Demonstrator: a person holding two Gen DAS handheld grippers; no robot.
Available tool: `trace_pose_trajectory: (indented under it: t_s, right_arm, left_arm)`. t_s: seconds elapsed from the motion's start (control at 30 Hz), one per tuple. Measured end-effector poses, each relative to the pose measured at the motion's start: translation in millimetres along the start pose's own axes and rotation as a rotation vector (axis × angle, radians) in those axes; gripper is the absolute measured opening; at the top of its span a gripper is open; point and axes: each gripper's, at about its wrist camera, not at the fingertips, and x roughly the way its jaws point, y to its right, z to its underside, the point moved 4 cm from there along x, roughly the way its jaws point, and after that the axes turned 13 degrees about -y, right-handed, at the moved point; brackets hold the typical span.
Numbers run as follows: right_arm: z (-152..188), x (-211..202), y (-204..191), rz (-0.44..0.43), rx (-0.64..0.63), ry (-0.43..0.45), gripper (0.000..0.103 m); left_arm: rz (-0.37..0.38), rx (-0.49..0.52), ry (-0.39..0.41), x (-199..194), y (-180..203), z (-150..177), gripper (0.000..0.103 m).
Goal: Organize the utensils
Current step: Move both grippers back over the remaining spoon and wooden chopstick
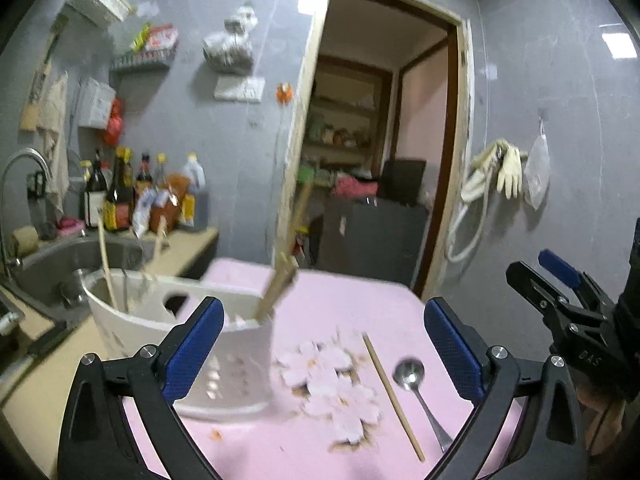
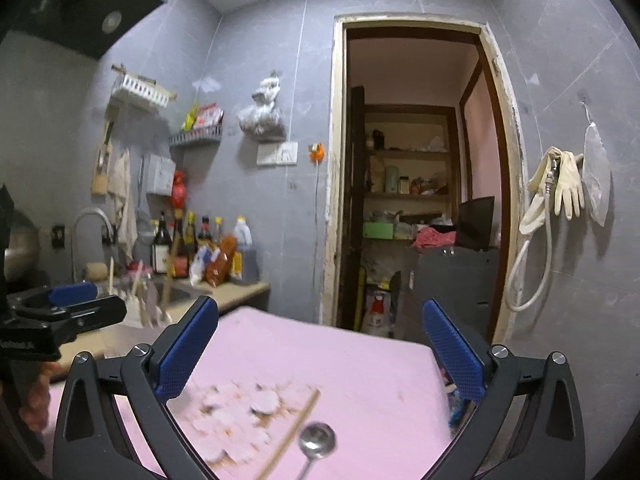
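Both tools, left tool (image 1: pixel 324 344) and right tool (image 2: pixel 320 350), gape wide and empty over the pink mat (image 1: pixel 360 304), chopstick (image 1: pixel 394 396) and spoon (image 1: pixel 416 384) lying right of the white holder (image 1: pixel 224 356) bristling with chopsticks.

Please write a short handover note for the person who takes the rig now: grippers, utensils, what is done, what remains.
Left gripper: jaws open, nothing between them.
Right gripper: jaws open, empty.
White holder stands on the pink table and already has chopsticks in it.
Left to do: one loose chopstick and a metal spoon lie side by side on the table, right of the holder. Both belong in the holder.
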Motion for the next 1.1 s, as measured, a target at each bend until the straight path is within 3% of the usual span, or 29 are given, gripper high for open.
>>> trace_pose_trajectory:
  t_s: [0.47, 0.67, 0.77, 0.93, 1.1]
  right_arm:
    - [50, 47, 30, -0.009, -0.033, -0.362, 0.103]
    - [77, 76, 31, -0.056, -0.053, -0.56, 0.096]
    - [89, 88, 30, -0.081, -0.062, -0.644, 0.089]
    - [102, 102, 29, -0.115, -0.068, -0.722, 0.075]
    - [109, 111, 21, -0.14, -0.096, -0.763, 0.071]
  left_arm:
    - [-0.048, 0.03, -0.343, 68, 23, 46, 0.098]
    - [-0.078, 0.021, -0.476, 95, 22, 60, 0.098]
    - [-0.085, 0.012, -0.538, 109, 20, 63, 0.098]
    - [-0.078, -0.003, -0.612, 128, 16, 66, 0.098]
    - [-0.074, -0.022, -0.632, 139, 9, 65, 0.098]
